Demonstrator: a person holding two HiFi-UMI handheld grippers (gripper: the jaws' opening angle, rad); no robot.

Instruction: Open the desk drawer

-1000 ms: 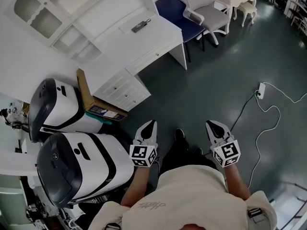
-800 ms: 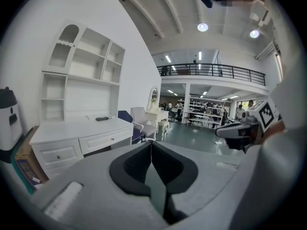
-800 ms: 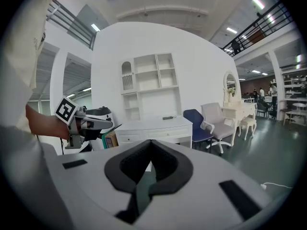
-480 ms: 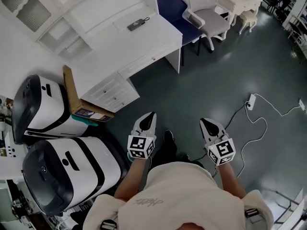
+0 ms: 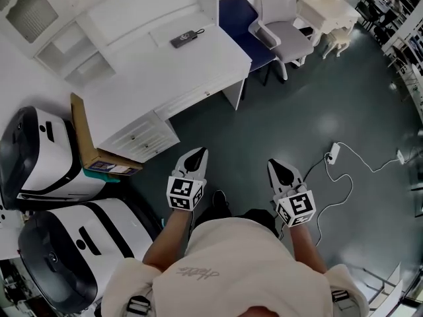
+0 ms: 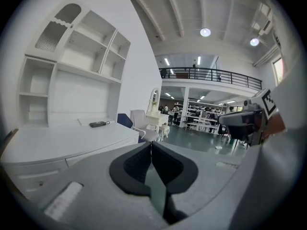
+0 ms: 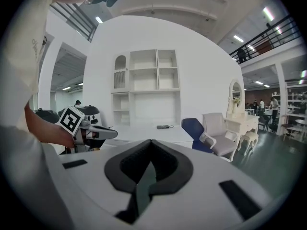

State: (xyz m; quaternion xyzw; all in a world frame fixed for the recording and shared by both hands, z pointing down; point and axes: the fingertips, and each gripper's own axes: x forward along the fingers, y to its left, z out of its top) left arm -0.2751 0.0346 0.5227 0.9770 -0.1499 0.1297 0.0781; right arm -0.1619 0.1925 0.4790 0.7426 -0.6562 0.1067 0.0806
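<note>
Head view: a person stands on a dark green floor (image 5: 310, 104) and holds both tools out in front at about waist height. The left gripper (image 5: 197, 153) and the right gripper (image 5: 275, 166) are side by side and well apart, and both point toward a white desk (image 5: 152, 68). The desk drawer (image 5: 195, 98) runs along the front just under the desktop. It is shut, with a small knob on its face, and sits well ahead of both grippers; neither touches it. A black device (image 5: 184, 39) lies on the desktop. A blue chair (image 5: 236, 10) and a grey armchair (image 5: 285, 26) stand to the right of the desk. A cardboard box (image 5: 84, 140) leans by a small drawer cabinet (image 5: 142, 137) to the left, next to two white and black machines (image 5: 39, 157). A power strip (image 5: 332, 153) with a white cable lies on the floor.

Left gripper view: the jaws are pressed together at the tips with nothing between them. Beyond them are the desktop and the white shelves (image 6: 72, 56) above it.

Right gripper view: these jaws also meet with nothing held. The left gripper shows at the left, and the desk, shelves and both chairs stand farther off.
</note>
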